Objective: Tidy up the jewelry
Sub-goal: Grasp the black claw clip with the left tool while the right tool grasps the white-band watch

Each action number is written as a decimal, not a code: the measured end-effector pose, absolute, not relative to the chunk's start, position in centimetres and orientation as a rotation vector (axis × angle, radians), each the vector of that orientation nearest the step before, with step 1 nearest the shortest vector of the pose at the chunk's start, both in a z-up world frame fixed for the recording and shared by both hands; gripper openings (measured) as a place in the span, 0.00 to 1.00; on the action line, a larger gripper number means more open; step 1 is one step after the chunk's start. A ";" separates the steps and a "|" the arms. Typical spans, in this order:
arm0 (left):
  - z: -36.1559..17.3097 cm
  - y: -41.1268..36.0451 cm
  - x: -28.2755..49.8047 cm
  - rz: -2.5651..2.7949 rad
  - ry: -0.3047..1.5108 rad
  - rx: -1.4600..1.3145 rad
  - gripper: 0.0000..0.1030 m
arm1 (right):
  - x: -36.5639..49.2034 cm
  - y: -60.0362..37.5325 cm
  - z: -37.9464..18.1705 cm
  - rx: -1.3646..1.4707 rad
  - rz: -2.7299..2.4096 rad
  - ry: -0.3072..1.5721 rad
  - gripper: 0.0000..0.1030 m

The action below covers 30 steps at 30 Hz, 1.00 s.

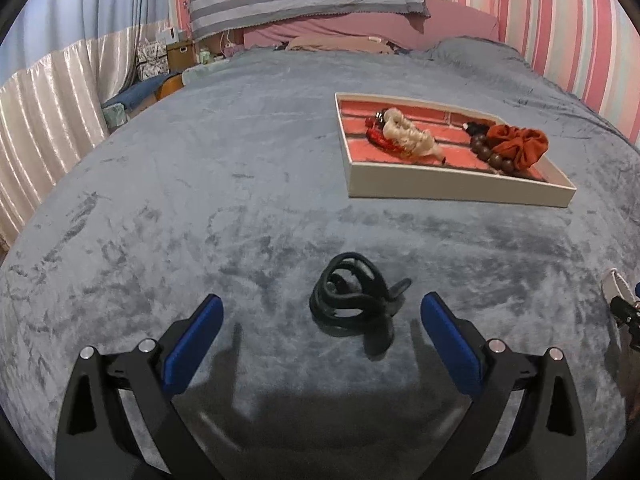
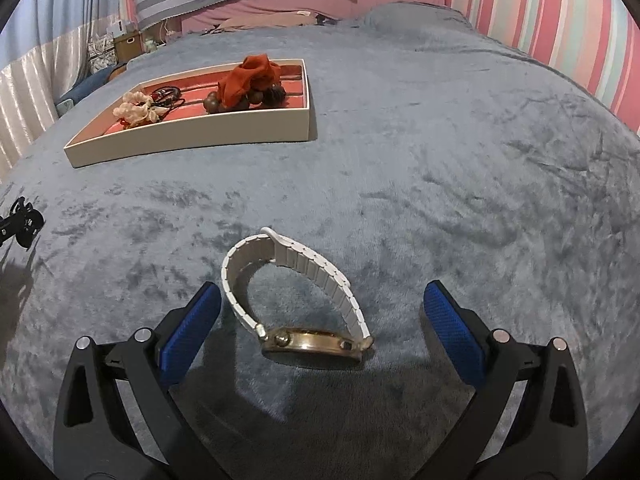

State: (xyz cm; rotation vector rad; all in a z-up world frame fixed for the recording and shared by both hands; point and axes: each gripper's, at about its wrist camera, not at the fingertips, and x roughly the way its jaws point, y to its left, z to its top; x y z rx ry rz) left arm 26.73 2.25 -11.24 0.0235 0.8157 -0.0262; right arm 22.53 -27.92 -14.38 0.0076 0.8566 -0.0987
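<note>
A black hair clip (image 1: 354, 298) lies on the grey-blue bedspread, right between the tips of my left gripper (image 1: 322, 306), which is open and not touching it. A watch with a white link band and gold case (image 2: 304, 300) rests on its side between the blue pads of my right gripper (image 2: 322, 296), also open. A white tray with a red lining (image 1: 460, 186) (image 2: 192, 142) sits farther back. It holds a cream scrunchie (image 1: 406, 136), a rust-orange scrunchie (image 1: 520, 144) (image 2: 250, 76) and a dark wooden bead bracelet (image 1: 490, 156).
The bedspread (image 1: 200, 200) covers a wide bed. Striped pillows and a pink headboard stand at the far end, a pink striped wall runs on the right, curtains and boxes on the left. The other gripper's edge shows in each view (image 1: 628, 312) (image 2: 20, 224).
</note>
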 end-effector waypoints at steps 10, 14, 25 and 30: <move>-12.3 2.6 28.0 -0.050 0.845 0.005 0.94 | 23.3 -27.5 -14.6 -0.018 -0.094 0.850 0.89; -12.7 2.7 28.9 -0.059 0.862 -0.004 0.94 | 23.7 -27.3 -14.8 -0.015 -0.069 0.860 0.79; -12.8 2.3 29.2 -0.100 0.865 0.000 0.62 | 24.1 -26.7 -14.8 -0.019 -0.034 0.862 0.56; -12.8 2.2 29.0 -0.122 0.866 -0.009 0.45 | 23.9 -27.1 -14.6 0.000 -0.031 0.854 0.40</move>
